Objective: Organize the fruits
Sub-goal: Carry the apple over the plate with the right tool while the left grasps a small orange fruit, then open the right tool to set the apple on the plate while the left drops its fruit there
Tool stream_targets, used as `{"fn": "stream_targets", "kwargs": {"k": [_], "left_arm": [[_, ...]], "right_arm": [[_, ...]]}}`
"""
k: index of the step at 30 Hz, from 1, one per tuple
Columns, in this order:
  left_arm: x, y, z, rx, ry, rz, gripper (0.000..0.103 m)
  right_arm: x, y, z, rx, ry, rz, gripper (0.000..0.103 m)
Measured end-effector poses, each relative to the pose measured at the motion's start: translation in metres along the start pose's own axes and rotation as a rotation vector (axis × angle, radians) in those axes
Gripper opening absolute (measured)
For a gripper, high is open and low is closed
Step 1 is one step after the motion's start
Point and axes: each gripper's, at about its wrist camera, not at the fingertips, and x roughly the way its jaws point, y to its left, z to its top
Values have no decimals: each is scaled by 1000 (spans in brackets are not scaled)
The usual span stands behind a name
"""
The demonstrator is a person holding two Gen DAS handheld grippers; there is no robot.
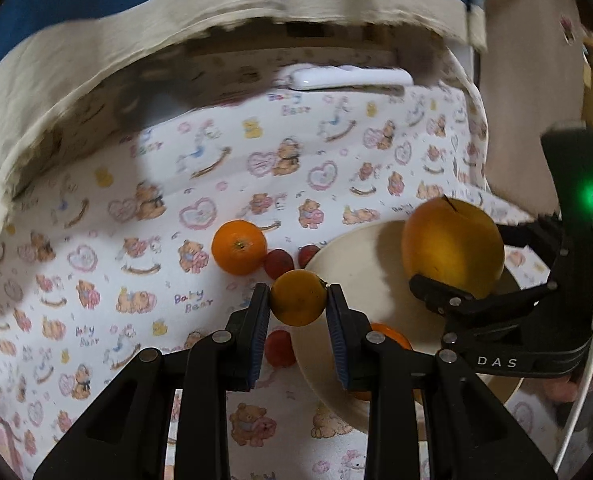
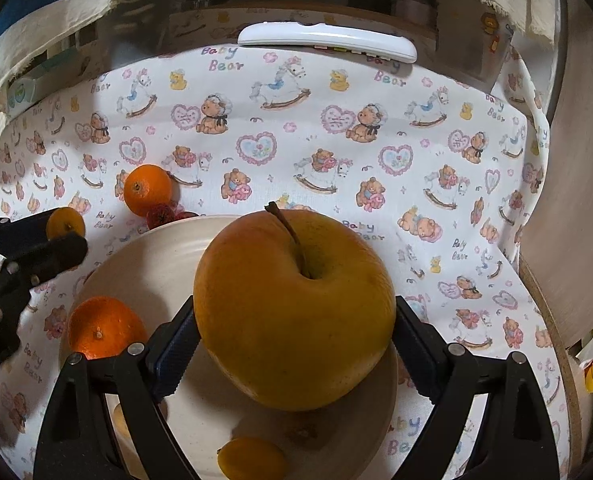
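Observation:
My left gripper (image 1: 298,300) is shut on a small yellow-orange citrus (image 1: 298,298), held above the left rim of a cream plate (image 1: 356,264). My right gripper (image 2: 294,344) is shut on a big yellow apple (image 2: 296,308) and holds it over the plate (image 2: 156,264); the apple also shows in the left wrist view (image 1: 452,246). An orange tangerine (image 2: 104,326) and a small yellow citrus (image 2: 250,458) lie on the plate. Another tangerine (image 1: 239,247) and small red fruits (image 1: 279,264) lie on the cloth left of the plate.
A bear-print cloth (image 2: 336,152) covers the table. A white remote (image 2: 328,42) lies at the far edge. A beige fabric fold (image 1: 96,64) hangs over the back. The table's round edge (image 2: 556,320) is at the right.

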Motion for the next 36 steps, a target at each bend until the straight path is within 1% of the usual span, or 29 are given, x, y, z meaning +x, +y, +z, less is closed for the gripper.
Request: {"fn": "stream_targets", "kwargs": {"k": [3,6,14,16,18,19,21,23,24,28,36], "left_arm": [[1,-3,-1,10,2,6,28],[2,0,-1,-9,5,-1,28],[3,6,0,-41,12,-12,28],[4,5,-1,-40,13,-12,28],[6,4,-2,-38,17,-11,28],[7,4,-2,-37,22,-12,28],[10,3,-3,-38,30,-12,28],[14,3,-4,-41,39,-11,28],[15,3,-5,-42,44,-13,28],[22,2,-8,-46,65,-13,28],[24,1,-10,-53,68,-16,28]], "right_arm": [[0,-1,0,6,-1,4,91],[-1,-3,1,21,0,19,91],[-10,-13,3,97,5,88,91],[-19,-13,4,100,-43,84,91],[-37,-11,6,72,-128,76,91],[-44,-9,7,58,-158,72,93],[-62,-5,7,34,-234,71,102],[-78,-1,6,17,-306,68,103],[-83,2,6,4,-327,68,103],[-95,11,7,-38,-363,76,103],[-94,10,5,-41,-366,53,103]]}}
